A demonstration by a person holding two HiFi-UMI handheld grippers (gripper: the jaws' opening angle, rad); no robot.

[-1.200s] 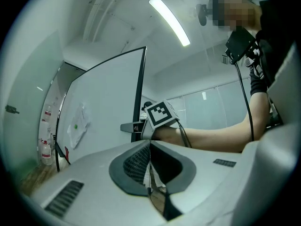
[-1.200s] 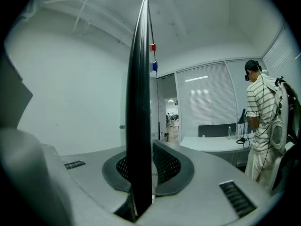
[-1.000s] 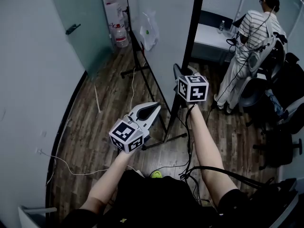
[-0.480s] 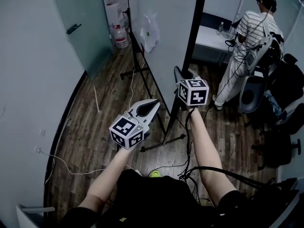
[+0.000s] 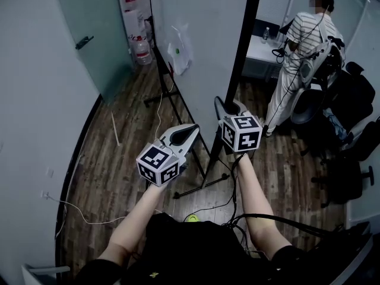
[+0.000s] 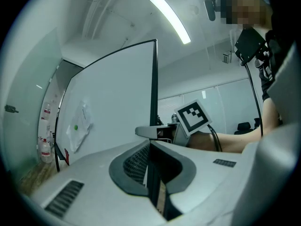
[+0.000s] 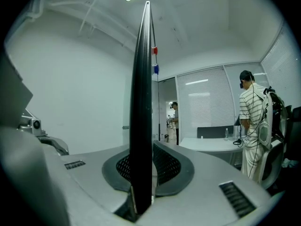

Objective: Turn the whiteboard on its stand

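Change: across the head views the right gripper [image 5: 225, 107] comes back toward the person and brings the black edge [image 7: 141, 102] of the whiteboard [image 5: 205, 46] with it. The left gripper [image 5: 195, 129] barely shifts.
Meaning: the turn looks under way. The board seems to be swinging on its stand [image 5: 205, 183] with the right side pulled in, though how far round it must go I cannot judge from here.
Right gripper: its jaws are clamped on the board's edge. In the right gripper view the black strip runs straight up from between the pads [image 7: 164, 166], and both pads press on it. It points level, at the board's side.
Left gripper: its jaws are nearly together, with only a thin slit between the pads [image 6: 136, 161]. Through the slit show a dark strip and a bit of floor, most likely the board's edge further off. It seems to hold nothing, and it hangs just beside the white face; I cannot tell whether it touches.
Whiteboard: upright on its stand on the wood floor [image 5: 130, 129], in front of the person, with its white face to their left and a bag [image 5: 178, 49] hanging on that face.
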